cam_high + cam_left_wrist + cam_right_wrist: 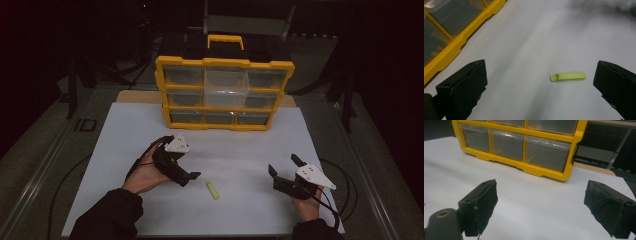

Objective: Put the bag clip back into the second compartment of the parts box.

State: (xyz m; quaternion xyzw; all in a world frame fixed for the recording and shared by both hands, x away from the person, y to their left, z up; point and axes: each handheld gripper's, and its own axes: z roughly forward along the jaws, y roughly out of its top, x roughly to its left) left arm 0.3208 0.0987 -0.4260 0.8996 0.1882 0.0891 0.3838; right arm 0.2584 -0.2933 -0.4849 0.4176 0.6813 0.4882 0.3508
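Note:
A small lime-green flat piece [212, 190] lies on the white sheet near the front middle. In the left gripper view the same green piece [568, 76] rests ahead, between the wide-apart jaws and nearer the right one. My left gripper [186, 179] is open, just left of the piece, pointing toward it and holding nothing. My right gripper [284, 167] is open too, at the front right of the sheet, its jaws facing the yellow drawer organizer [534, 170].
The yellow organizer [225, 93] with several clear drawers stands at the back of the white sheet [240, 150]; its middle drawer is pulled out slightly. A black case with a yellow handle [226, 41] sits behind it. Cables trail off the sheet's right side.

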